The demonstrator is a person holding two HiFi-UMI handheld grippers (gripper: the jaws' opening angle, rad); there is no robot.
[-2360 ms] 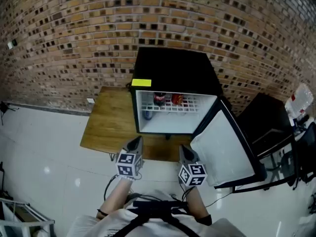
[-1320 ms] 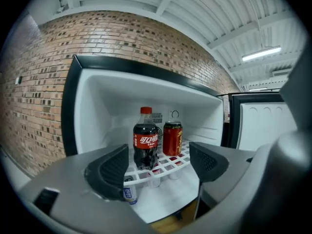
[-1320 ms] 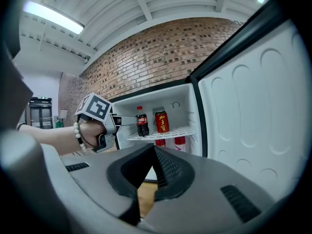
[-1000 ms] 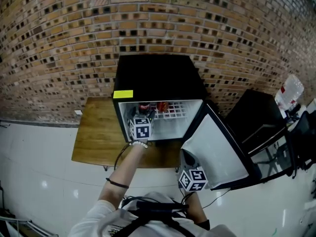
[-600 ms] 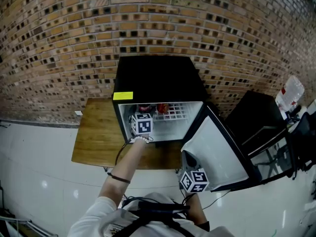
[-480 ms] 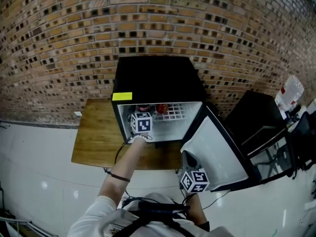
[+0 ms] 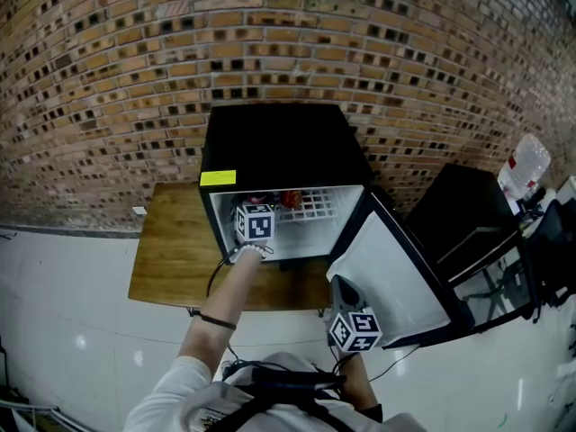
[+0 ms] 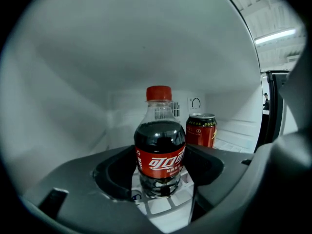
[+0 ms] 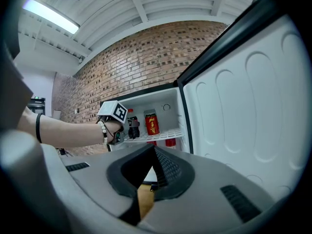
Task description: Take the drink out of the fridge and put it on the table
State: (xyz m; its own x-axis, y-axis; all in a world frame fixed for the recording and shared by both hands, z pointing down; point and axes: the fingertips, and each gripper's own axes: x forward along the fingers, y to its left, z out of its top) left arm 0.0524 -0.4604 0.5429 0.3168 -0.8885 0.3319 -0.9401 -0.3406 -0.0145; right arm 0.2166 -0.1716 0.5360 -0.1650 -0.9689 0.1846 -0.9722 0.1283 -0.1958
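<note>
Inside the open fridge, at the left of the white wire shelf, a cola bottle is shown standing upright: its long axis is vertical, the red cap points up, and the label is turned toward the left gripper. A red can is seen just beyond it, to the right. The left gripper's jaws are closing with the bottle between them, and no squeeze is yet visible. The right gripper is held near the swung-out door, jaws together and empty, by the near edge of the wooden table.
</note>
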